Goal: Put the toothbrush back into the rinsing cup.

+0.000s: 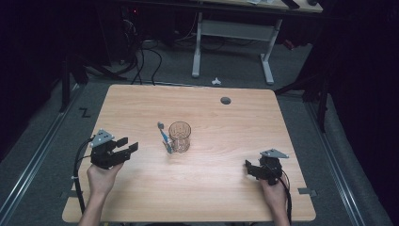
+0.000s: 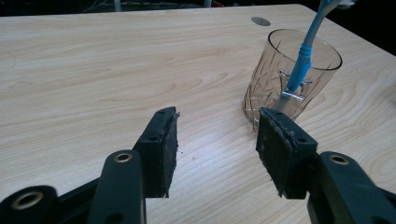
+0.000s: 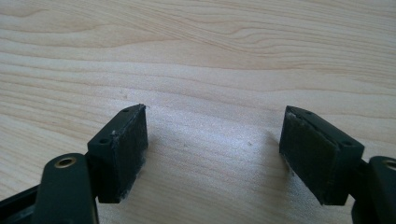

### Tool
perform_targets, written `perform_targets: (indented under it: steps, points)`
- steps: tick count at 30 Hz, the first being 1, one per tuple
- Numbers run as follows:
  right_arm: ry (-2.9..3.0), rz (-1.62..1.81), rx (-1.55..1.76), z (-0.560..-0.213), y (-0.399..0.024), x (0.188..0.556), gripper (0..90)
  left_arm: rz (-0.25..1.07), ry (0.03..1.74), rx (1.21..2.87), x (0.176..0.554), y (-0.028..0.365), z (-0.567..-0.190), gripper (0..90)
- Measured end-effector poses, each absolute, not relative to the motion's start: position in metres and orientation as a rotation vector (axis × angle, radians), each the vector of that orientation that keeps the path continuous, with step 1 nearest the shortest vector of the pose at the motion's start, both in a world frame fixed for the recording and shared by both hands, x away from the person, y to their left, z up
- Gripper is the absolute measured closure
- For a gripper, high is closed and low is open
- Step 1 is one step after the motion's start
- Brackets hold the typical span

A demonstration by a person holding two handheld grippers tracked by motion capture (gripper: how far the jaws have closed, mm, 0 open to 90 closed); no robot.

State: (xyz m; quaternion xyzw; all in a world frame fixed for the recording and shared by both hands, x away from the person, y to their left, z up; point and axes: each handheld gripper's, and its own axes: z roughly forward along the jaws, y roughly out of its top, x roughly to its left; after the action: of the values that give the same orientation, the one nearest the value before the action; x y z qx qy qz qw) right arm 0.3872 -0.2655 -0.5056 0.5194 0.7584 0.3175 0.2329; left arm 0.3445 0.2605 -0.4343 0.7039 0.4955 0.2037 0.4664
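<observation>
A clear patterned glass (image 1: 180,137) stands upright near the middle of the wooden table (image 1: 211,188). A blue toothbrush (image 1: 164,137) rises at a tilt on the glass's left side, head up; I cannot tell whether it stands inside or leans on the outside. My left gripper (image 1: 128,145) is open and empty, well left of the glass and pointing toward it. In the left gripper view the glass (image 2: 292,77) and the toothbrush (image 2: 303,56) sit beyond the right jaw of the gripper (image 2: 217,135). At the table's right, my right gripper (image 1: 248,167) is open over bare wood (image 3: 215,140).
A round cable hole (image 1: 226,100) sits near the table's far edge. Beyond the table, a white desk frame (image 1: 233,30) and loose cables (image 1: 141,61) are on the grey floor. A small white object (image 1: 216,81) lies on the floor behind the table.
</observation>
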Motion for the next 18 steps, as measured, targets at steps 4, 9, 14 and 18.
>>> perform_targets:
  steps: [4, 9, 14, 18]
  points:
    - [2.084, 0.872, 1.427, -0.506, -0.266, 0.387, 23.7, 0.496, 1.224, 1.721, 0.343, 0.262, -0.437, 48.2]
    - [2.083, 0.872, 1.427, -0.506, -0.266, 0.387, 23.7, 0.489, 1.235, 1.717, 0.342, 0.263, -0.441, 47.8]
    - [2.083, 0.872, 1.427, -0.506, -0.266, 0.387, 23.7, 0.48, 1.245, 1.71, 0.341, 0.263, -0.445, 47.2]
    - [2.084, 0.871, 1.426, -0.506, -0.266, 0.387, 23.7, 0.483, 1.257, 1.725, 0.341, 0.263, -0.45, 46.7]
